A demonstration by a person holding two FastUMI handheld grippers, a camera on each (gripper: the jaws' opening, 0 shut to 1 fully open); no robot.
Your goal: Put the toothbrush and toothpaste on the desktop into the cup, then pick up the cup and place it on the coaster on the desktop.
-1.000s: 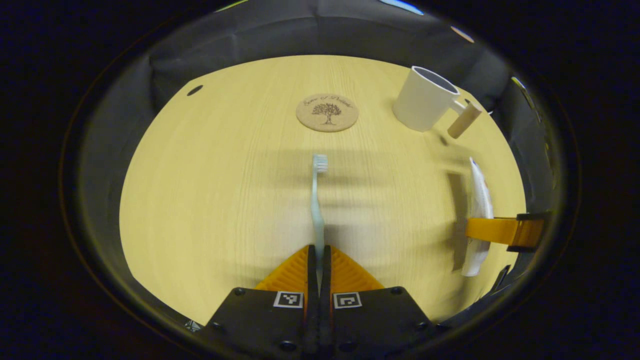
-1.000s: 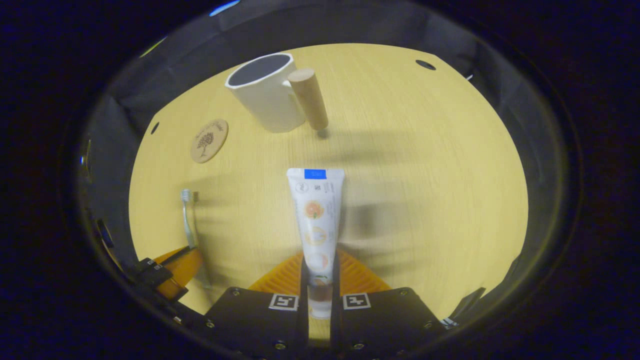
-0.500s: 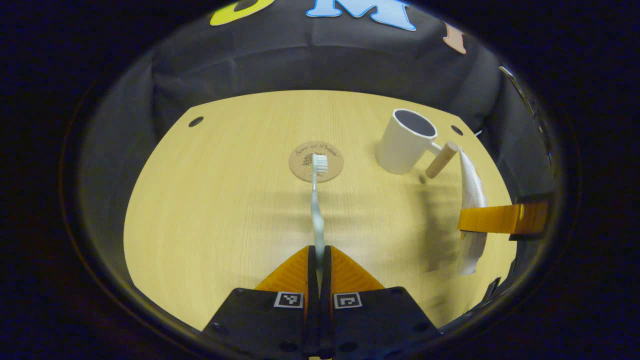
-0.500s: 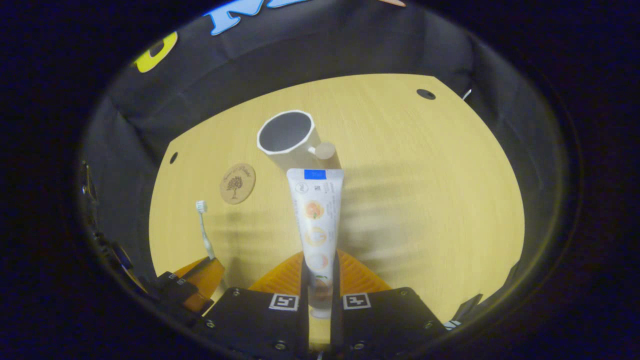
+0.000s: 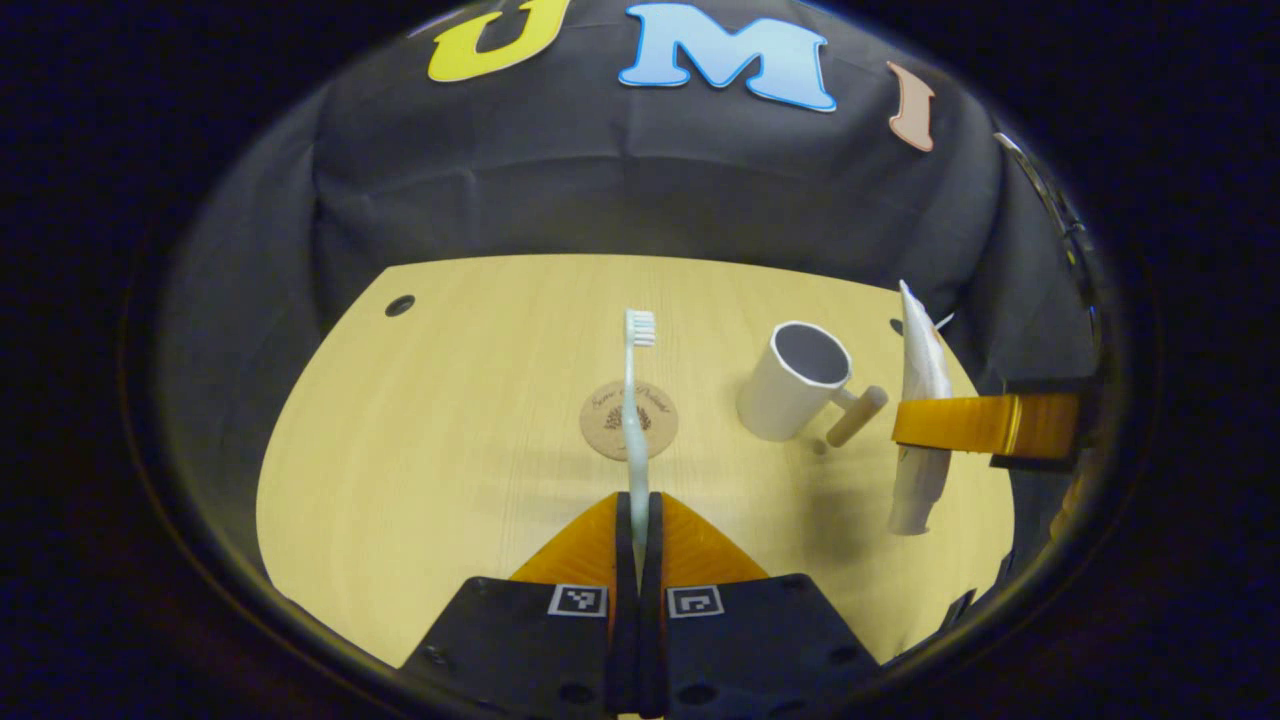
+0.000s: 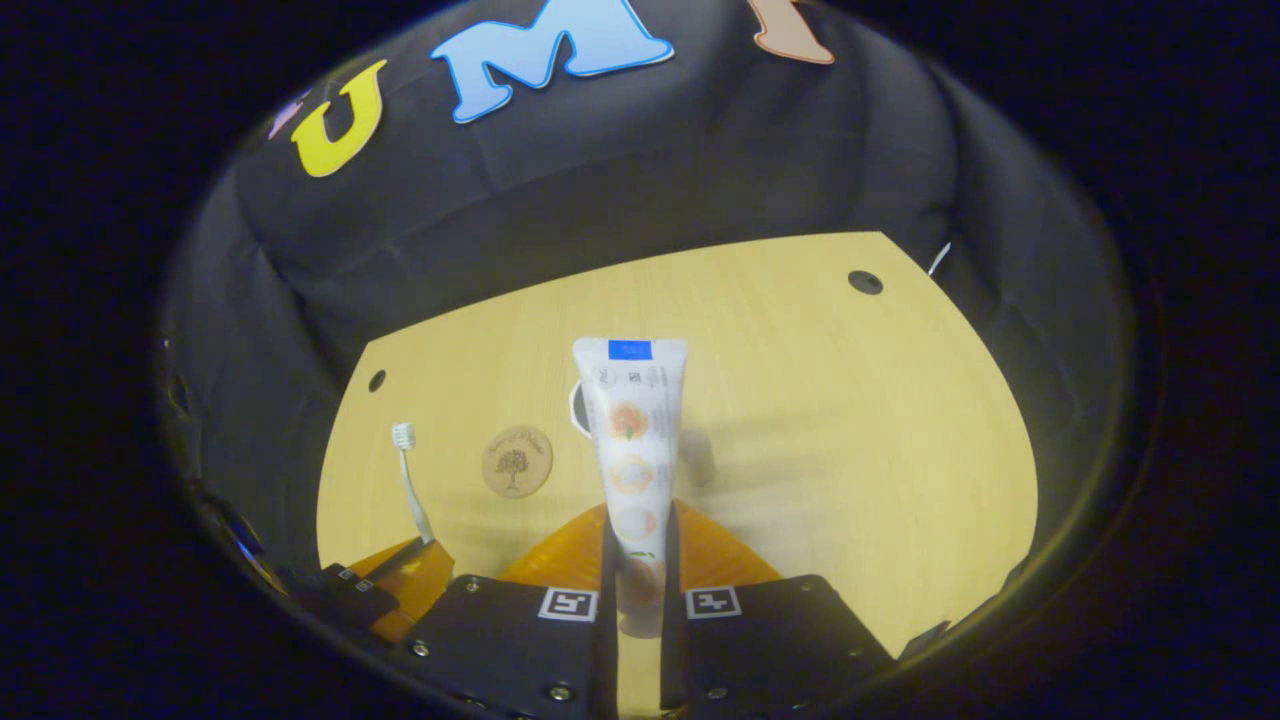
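My left gripper (image 5: 638,510) is shut on a pale toothbrush (image 5: 635,400), held up off the desk with its bristles far from me. Beneath it lies the round cork coaster (image 5: 629,420). To its right stands the white cup (image 5: 793,381) with a wooden handle (image 5: 855,416). My right gripper (image 6: 638,540) is shut on the white toothpaste tube (image 6: 630,440), lifted above the desk; the tube hides most of the cup (image 6: 577,408). In the left gripper view the right gripper (image 5: 985,425) holds the tube (image 5: 920,410) just right of the cup. The right gripper view shows the toothbrush (image 6: 408,480) and coaster (image 6: 517,461).
The light wooden desktop (image 5: 450,420) has small round holes near its far corners (image 5: 399,305) (image 6: 865,282). Black cloth walls close the desk in at the back and sides.
Both grippers have risen well above the desk with the toothbrush and toothpaste. The cup and coaster now look smaller and lower in both views, and the tube now covers the cup.
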